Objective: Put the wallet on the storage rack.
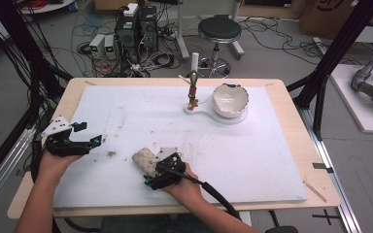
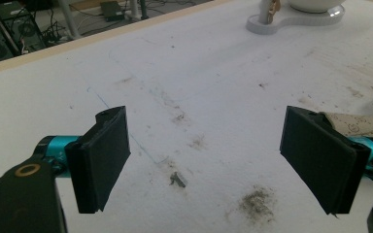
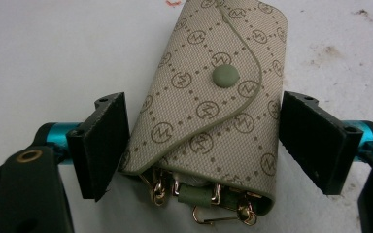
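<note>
A beige monogram key pouch with a green snap button lies on the white mat, gold key hooks poking out of its near end. My right gripper is open with one jaw on each side of the pouch, at or very near its edges. From above, the pouch sits near the table's front middle, with my right gripper over its near end. My left gripper hovers open at the left, about a hand's width from the pouch. Nothing sits between the left gripper's pads.
At the back of the mat a white bowl with a jagged rim sits on a white base beside an upright post. Dirt smudges and a small grey scrap mark the mat by the left gripper.
</note>
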Tool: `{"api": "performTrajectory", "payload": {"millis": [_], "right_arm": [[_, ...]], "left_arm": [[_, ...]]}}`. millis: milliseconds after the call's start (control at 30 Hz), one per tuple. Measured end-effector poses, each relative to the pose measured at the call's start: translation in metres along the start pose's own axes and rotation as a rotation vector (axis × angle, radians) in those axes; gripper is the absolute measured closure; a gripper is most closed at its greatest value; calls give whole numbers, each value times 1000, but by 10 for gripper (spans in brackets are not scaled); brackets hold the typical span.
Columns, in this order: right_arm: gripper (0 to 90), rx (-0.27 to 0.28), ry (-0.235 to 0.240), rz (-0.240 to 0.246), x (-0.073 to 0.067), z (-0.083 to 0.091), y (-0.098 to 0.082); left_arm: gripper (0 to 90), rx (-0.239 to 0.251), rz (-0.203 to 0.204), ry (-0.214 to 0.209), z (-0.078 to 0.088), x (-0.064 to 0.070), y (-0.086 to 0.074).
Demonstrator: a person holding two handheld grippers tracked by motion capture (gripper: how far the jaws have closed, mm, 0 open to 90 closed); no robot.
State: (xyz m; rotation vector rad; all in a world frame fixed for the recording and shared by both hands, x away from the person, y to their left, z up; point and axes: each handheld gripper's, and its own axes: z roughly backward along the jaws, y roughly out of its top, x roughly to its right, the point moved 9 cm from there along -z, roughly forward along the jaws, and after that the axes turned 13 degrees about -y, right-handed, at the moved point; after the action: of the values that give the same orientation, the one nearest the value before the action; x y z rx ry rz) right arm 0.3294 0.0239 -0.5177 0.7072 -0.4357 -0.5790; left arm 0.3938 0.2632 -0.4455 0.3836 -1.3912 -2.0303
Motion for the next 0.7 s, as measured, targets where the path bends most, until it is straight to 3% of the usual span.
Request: {"api": "performTrajectory", "payload": {"millis": [300, 400, 700], "right_arm": [[235, -27, 11, -16, 1, 0, -3], [318, -21, 16, -28, 3, 2, -4], [340, -3, 23, -40, 6, 6, -3]], "left_arm": [[182, -1, -1, 1, 1, 0, 0], [182, -1, -3, 1, 1, 1, 0], [182, -4, -4, 1, 1, 0, 0]]}}
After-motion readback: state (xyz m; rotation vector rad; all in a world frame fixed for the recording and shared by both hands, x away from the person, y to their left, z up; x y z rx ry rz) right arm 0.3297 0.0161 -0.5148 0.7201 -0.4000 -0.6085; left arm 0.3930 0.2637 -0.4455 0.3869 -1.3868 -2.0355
